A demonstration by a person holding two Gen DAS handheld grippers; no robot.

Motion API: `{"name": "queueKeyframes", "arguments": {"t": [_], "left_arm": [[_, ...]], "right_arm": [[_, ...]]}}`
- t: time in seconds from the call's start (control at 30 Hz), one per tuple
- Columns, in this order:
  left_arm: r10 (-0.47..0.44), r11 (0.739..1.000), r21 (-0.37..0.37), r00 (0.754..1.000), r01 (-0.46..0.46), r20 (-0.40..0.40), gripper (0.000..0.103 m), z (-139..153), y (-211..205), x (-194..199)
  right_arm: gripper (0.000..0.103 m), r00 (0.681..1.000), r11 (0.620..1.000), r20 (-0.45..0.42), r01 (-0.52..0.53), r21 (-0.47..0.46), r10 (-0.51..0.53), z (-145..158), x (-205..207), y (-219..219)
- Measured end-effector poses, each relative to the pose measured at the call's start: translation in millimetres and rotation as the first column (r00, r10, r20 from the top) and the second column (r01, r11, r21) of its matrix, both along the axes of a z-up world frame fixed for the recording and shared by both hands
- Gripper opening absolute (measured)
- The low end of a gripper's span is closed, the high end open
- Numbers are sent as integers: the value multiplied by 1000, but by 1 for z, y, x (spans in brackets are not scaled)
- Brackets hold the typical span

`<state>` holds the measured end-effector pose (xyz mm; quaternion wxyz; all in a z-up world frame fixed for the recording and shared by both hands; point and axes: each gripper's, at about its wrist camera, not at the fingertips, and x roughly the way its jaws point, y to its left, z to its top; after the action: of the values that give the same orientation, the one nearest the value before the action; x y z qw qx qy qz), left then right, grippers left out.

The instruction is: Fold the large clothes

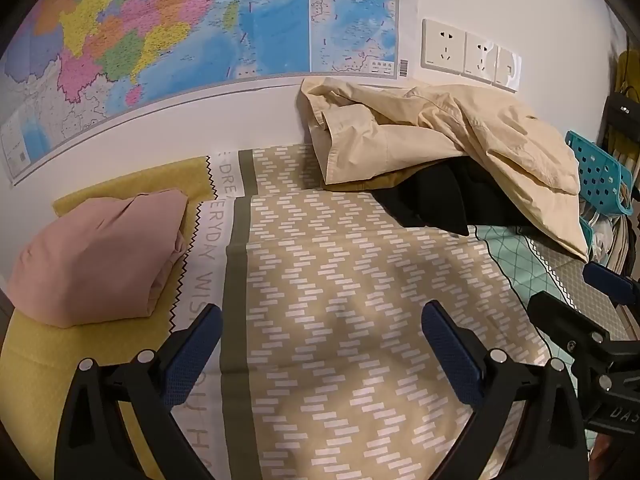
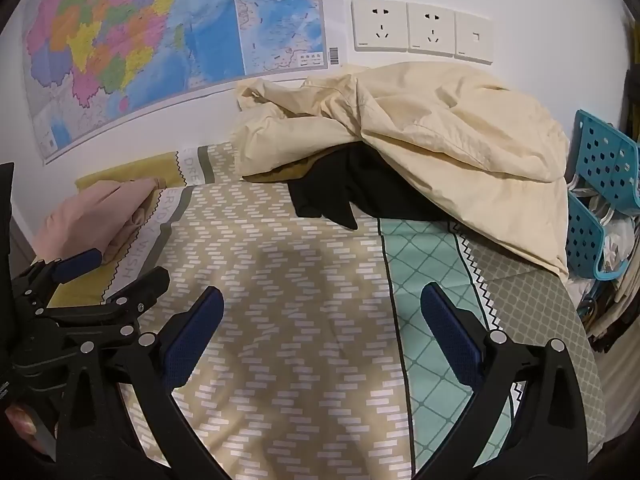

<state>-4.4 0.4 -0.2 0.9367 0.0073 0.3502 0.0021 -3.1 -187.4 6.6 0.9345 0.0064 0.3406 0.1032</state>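
At the bottom of the left wrist view, the left gripper (image 1: 322, 320), black-armed with blue textured pads, is seen with its jaws spread wide and nothing between them. The right gripper (image 2: 322, 304), of the same build, is likewise seen at the bottom of the right wrist view, jaws wide apart and empty. Both are held above a patterned bedsheet of tan cloth with white dashes (image 1: 360, 280), and neither is touching any garment.

In the left wrist view, part of the right gripper is seen at the lower right edge; in the right wrist view, the left gripper is seen at the lower left.

Farther up, at the left of each frame, a folded pink garment (image 1: 96, 256) is laid on a yellow section of the sheet, just beside the left gripper's left finger in the left view.

Farther still, in the upper right of both frames, a crumpled cream-coloured large garment (image 2: 440, 132) is heaped over a black garment (image 2: 352, 188), well apart from both grippers and against the wall. A perforated teal plastic basket (image 2: 604, 160) is seen at the right edge.

On the white wall behind, a colourful printed map (image 1: 160, 32) and a row of white wall sockets (image 2: 420, 32) are mounted.
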Motion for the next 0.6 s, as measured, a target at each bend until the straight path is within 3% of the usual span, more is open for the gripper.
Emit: {"name": "queueKeyframes", "arguments": {"t": [0.6], "left_arm": [[3, 1000, 3, 1000, -3, 1, 96, 0, 1, 2]], "right_arm": [[98, 1000, 1000, 19, 2, 3, -2, 5, -1, -3]]}}
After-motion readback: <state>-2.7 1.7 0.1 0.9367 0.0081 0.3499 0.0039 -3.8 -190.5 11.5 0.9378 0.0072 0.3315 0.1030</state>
